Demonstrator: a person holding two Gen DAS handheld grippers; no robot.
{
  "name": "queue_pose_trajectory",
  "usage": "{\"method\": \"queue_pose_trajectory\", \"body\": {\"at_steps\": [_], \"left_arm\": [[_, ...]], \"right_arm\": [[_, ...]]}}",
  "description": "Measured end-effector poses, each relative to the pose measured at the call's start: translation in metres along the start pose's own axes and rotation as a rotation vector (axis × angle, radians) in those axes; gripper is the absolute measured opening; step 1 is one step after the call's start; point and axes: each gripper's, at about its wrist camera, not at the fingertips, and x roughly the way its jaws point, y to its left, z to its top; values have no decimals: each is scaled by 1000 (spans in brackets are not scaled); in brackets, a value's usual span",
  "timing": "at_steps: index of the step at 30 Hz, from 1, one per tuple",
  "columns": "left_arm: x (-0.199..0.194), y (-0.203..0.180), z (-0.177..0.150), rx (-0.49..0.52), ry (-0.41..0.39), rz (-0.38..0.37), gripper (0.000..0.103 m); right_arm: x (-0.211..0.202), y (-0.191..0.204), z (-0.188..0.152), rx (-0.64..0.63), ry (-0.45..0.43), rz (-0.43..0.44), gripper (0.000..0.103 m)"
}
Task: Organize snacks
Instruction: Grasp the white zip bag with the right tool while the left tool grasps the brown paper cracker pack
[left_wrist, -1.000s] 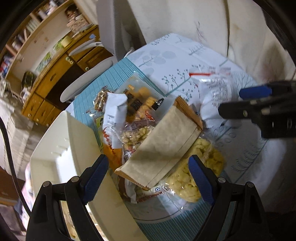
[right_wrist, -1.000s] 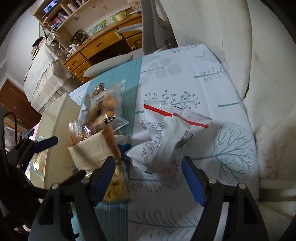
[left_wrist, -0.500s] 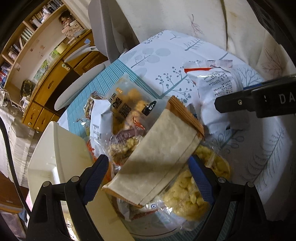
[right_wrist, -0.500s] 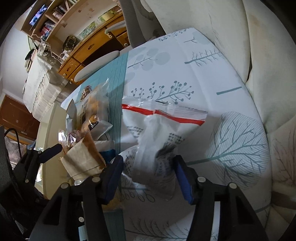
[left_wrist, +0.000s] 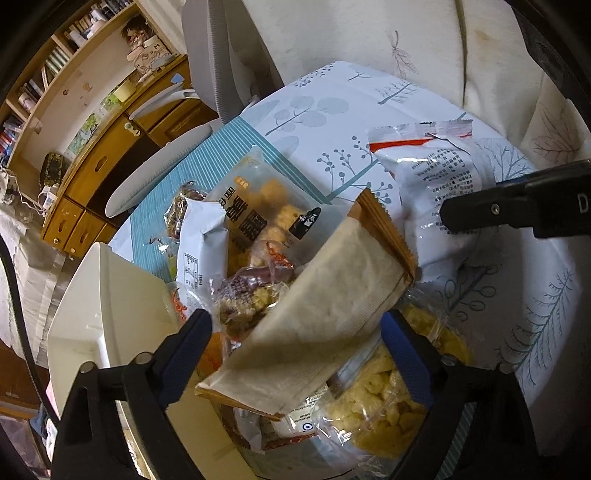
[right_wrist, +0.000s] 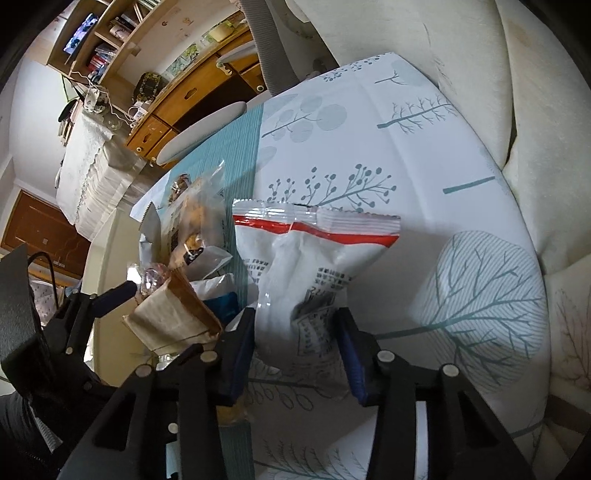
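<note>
A pile of snack packs lies on the patterned tablecloth. On top is a tan paper-look pack with brown crimped ends, over a clear bag of yellow puffs. My left gripper is open, its blue pads either side of the tan pack's near end. A white bag with a red stripe lies to the right of the pile. My right gripper is closing around its near end, pads touching the bag's sides. The right gripper also shows in the left wrist view.
A cream plastic bin stands left of the pile, at the table edge. A clear pack of fried snacks and a white pack lie behind the tan pack. A cream sofa cushion borders the table on the right. A grey chair stands beyond.
My right gripper moved forward onto the white bag and its jaws narrowed around it, crumpling the bag. My left gripper edged closer to the tan pack, still open.
</note>
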Motion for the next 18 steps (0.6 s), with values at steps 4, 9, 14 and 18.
{"method": "queue_pose_trajectory", "body": {"at_steps": [4,9,14,18], "left_arm": [[1,-4,-3,26,17,20,66],[-4,1,-2,1,22,35,48],[-10,6,-1,-14,27,28,35],[-16,8,-2,-26,30,13,29]], "right_arm": [[-2,-2,-2,11,10,8,41],[-6,-3,-5,25,23,4,40],[-13,-3,-9,46,25,9,39],[-20,1,-9,51,20,10,39]]}}
